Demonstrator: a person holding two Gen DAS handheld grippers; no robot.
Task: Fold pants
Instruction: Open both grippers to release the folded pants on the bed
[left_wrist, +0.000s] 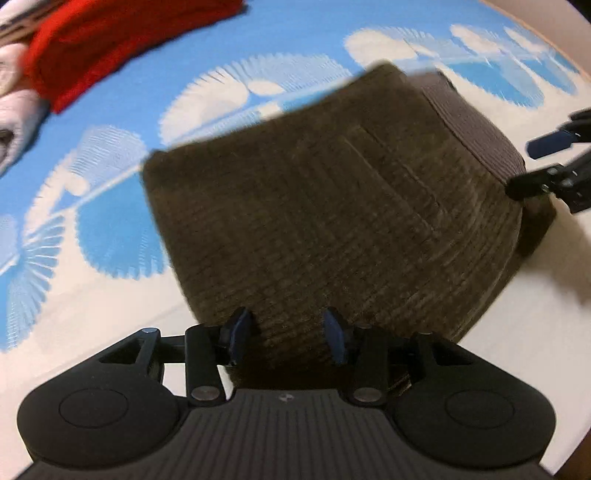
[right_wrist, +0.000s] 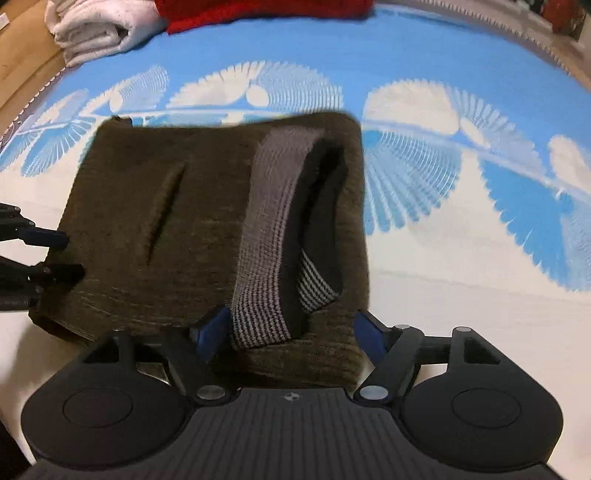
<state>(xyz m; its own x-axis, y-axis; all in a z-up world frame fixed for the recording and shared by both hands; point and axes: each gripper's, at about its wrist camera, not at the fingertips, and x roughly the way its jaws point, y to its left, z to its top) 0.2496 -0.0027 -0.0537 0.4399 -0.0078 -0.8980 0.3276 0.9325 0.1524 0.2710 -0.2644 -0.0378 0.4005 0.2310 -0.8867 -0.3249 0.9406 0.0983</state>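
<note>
The left gripper (left_wrist: 288, 338) hangs over the near edge of the folded brown pants (left_wrist: 332, 221), its jaws spread with nothing pinched between them. The right gripper (right_wrist: 291, 332) sits at the pants' waist end, jaws spread wide either side of the grey ribbed waistband (right_wrist: 273, 206), not pressing on it. The pants lie in a compact folded block on a blue and white patterned sheet (right_wrist: 443, 74). Beyond the pants, at the sheet's far edge, lie a red garment (left_wrist: 110, 40) and a rolled white towel (right_wrist: 96, 26).
</note>
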